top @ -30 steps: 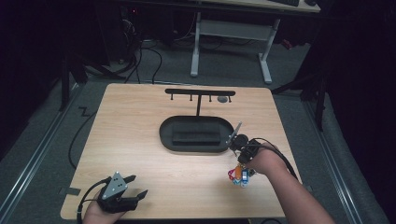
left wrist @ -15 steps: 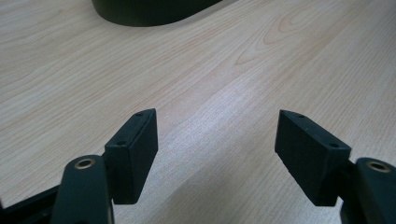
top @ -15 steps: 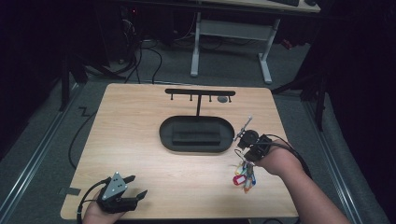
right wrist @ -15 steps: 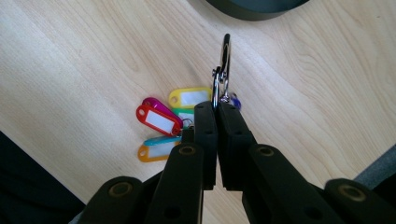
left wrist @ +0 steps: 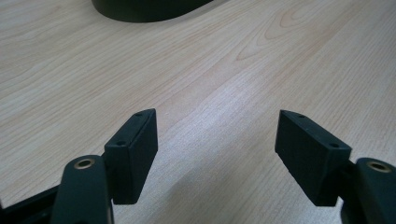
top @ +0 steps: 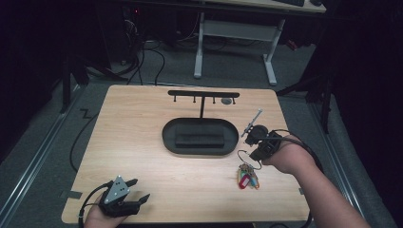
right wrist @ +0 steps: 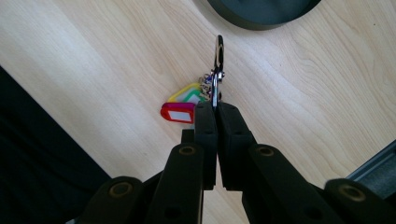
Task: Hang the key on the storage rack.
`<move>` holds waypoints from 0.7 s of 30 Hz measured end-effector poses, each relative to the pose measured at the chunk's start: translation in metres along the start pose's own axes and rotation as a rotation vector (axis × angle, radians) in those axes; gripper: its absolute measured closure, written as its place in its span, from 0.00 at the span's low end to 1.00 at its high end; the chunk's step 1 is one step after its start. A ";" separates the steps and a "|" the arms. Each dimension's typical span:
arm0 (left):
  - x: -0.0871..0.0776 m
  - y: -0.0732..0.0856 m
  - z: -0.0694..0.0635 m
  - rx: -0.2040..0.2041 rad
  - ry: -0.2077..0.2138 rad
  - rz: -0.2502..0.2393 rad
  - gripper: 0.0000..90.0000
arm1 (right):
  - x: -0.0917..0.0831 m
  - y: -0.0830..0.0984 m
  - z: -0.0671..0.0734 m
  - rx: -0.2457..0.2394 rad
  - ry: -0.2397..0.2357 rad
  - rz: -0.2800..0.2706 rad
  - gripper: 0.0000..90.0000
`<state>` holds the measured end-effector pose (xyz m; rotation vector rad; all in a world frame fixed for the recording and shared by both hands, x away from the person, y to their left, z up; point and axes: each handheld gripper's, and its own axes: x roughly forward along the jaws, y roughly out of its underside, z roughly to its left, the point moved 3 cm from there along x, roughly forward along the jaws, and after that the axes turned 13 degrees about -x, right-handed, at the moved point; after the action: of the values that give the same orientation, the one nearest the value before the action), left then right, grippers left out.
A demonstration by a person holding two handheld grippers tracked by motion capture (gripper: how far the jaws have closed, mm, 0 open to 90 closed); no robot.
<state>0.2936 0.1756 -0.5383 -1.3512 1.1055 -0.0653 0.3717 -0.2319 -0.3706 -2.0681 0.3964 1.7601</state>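
A bunch of coloured key tags [top: 247, 179] on a metal ring [right wrist: 218, 60] hangs from my right gripper [top: 251, 154], right of the black oval stand base [top: 200, 136]. In the right gripper view my right gripper [right wrist: 217, 106] is shut on the ring, with a red tag [right wrist: 179, 113] and a yellow-green tag [right wrist: 188, 95] dangling close over the wood. I cannot tell whether the tags touch the table. My left gripper [top: 138, 192] rests open at the near left table edge. Between its fingers, my left gripper [left wrist: 217, 149] holds nothing.
The stand has a post and a crossbar with small hooks [top: 203, 93] toward the table's far side. A small grey object [top: 227, 100] lies by the bar's right end. The base edge [left wrist: 149, 9] is ahead of the left gripper. A desk frame [top: 233, 28] stands beyond the table.
My right gripper has moved up and to the right, away from the person, drawing the ring and key tags along with it. The left gripper has stayed still.
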 end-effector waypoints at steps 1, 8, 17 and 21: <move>0.000 0.000 0.000 -0.004 0.004 0.000 0.34 | -0.002 -0.001 0.000 0.000 -0.003 -0.002 0.98; 0.001 0.000 0.000 -0.005 0.009 -0.007 0.34 | -0.011 -0.004 0.002 -0.007 -0.012 0.015 0.98; 0.000 0.001 0.005 -0.029 0.003 -0.019 0.33 | -0.033 -0.010 -0.005 0.005 0.011 -0.029 0.98; -0.002 0.002 0.003 0.008 -0.014 -0.008 0.33 | -0.041 -0.013 -0.010 0.015 0.021 -0.043 0.98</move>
<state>0.2934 0.1792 -0.5395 -1.3470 1.0871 -0.0667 0.3791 -0.2267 -0.3278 -2.0710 0.3676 1.7070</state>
